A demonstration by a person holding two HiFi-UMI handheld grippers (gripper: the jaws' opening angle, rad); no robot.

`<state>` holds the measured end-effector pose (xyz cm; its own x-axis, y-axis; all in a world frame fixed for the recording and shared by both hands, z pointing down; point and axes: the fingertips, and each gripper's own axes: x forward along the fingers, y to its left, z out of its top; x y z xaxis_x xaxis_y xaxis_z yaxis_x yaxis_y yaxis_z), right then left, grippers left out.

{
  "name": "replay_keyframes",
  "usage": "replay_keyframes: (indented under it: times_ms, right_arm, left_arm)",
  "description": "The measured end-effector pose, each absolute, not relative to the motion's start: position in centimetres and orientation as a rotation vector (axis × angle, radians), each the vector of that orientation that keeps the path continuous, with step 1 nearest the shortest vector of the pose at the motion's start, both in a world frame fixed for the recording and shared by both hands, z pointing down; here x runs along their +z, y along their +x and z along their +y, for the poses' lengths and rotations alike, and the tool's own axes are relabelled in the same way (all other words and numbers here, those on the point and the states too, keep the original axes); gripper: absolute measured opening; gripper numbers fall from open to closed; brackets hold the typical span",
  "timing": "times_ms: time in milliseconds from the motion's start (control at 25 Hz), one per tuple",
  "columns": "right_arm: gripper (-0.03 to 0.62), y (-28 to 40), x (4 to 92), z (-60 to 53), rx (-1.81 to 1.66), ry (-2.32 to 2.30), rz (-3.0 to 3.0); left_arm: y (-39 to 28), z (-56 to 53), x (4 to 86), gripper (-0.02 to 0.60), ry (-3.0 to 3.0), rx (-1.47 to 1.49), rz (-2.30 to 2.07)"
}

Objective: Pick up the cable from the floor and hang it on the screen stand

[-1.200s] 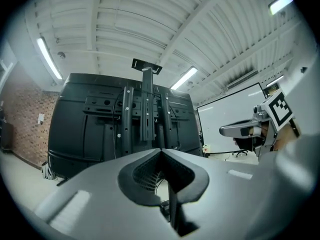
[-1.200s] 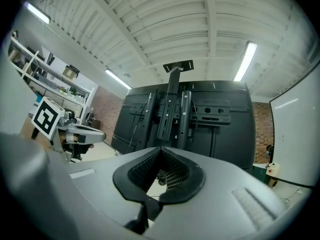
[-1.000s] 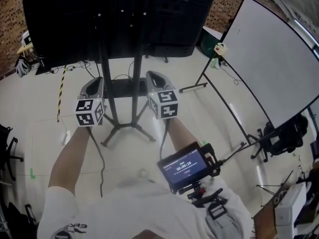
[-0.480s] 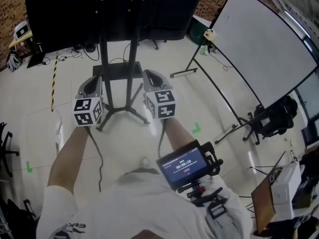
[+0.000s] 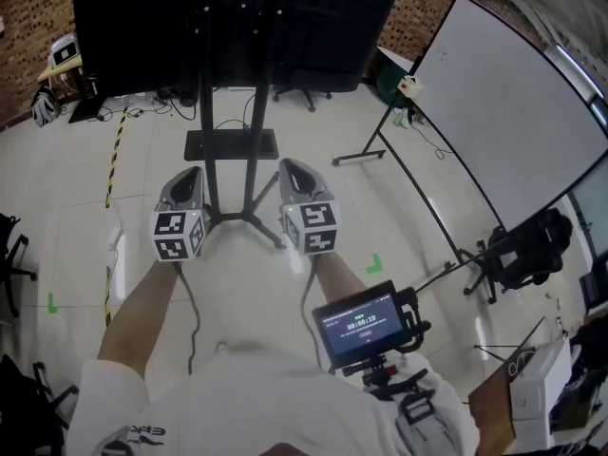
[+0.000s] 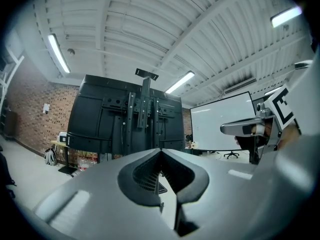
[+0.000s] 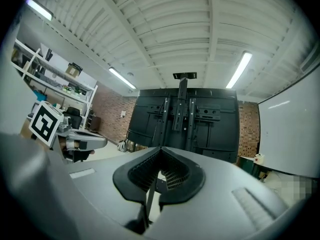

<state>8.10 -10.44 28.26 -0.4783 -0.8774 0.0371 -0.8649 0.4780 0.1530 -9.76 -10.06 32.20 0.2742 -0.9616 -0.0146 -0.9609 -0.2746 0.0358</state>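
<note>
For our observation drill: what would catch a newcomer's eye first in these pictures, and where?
The big black screen on its stand fills the top of the head view, seen from behind. Just below, the left gripper and right gripper flank the stand's poles in that view, both shut and empty. A large whiteboard stands at the right.

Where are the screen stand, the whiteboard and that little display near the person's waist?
screen stand (image 5: 232, 144), head view, on its flat black shelf.
whiteboard (image 5: 513, 131), head view, middle of its white face.
little display (image 5: 360, 323), head view, centre of its lit screen.
</note>
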Motion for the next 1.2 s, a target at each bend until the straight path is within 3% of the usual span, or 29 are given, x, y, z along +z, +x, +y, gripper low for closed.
replay_keyframes:
  times_ms: [560, 1200]
  right_arm:
    - [0.012, 13.1, 34.7, -7.1, -0.035, 1.426, -2.647]
    - [0.012, 12.6, 39.3, -3.1, 0.052, 1.437, -2.649]
  left_arm:
    - [-2.6, -5.2, 35.5, 0.002, 2.454, -0.015, -1.928]
    - [-2.7, -1.3, 40.2, 0.002, 2.45, 0.042, -1.881]
